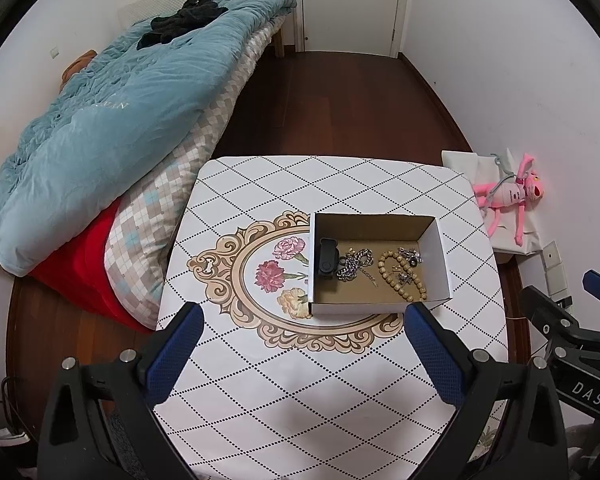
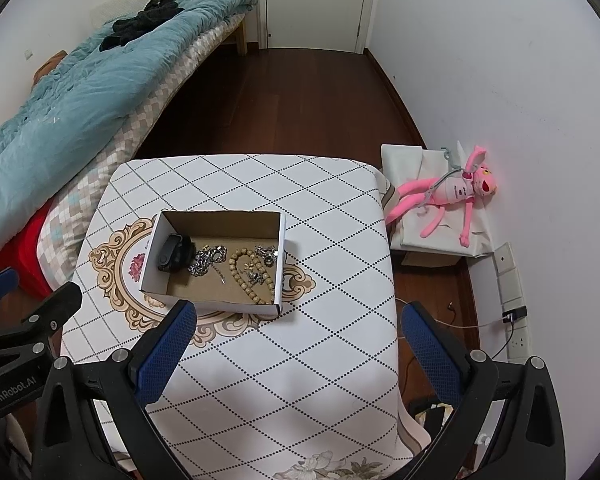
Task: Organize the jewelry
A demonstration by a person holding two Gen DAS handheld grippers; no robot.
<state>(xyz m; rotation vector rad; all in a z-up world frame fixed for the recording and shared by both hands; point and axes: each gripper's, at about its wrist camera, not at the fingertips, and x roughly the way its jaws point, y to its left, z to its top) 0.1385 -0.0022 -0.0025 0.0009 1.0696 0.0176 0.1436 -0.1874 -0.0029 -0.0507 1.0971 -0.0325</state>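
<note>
A white cardboard box (image 1: 440, 258) (image 2: 216, 309) sits on the patterned table (image 1: 300, 392) (image 2: 332, 240). Inside lie a black band watch (image 1: 327, 259) (image 2: 171, 255), a silver chain (image 1: 354, 265) (image 2: 207, 261), a wooden bead bracelet (image 1: 396, 276) (image 2: 249, 276) and small silver pieces (image 1: 409, 258) (image 2: 267, 254). My left gripper (image 1: 304, 320) is open and empty, held above the table just short of the box. My right gripper (image 2: 298, 320) is open and empty, near the box's front right corner.
A bed with a blue quilt (image 1: 112, 120) (image 2: 72, 100) stands left of the table. A pink plush toy (image 1: 508, 196) (image 2: 456, 196) lies on a white box by the right wall. Wooden floor and a door (image 1: 352, 0) lie beyond.
</note>
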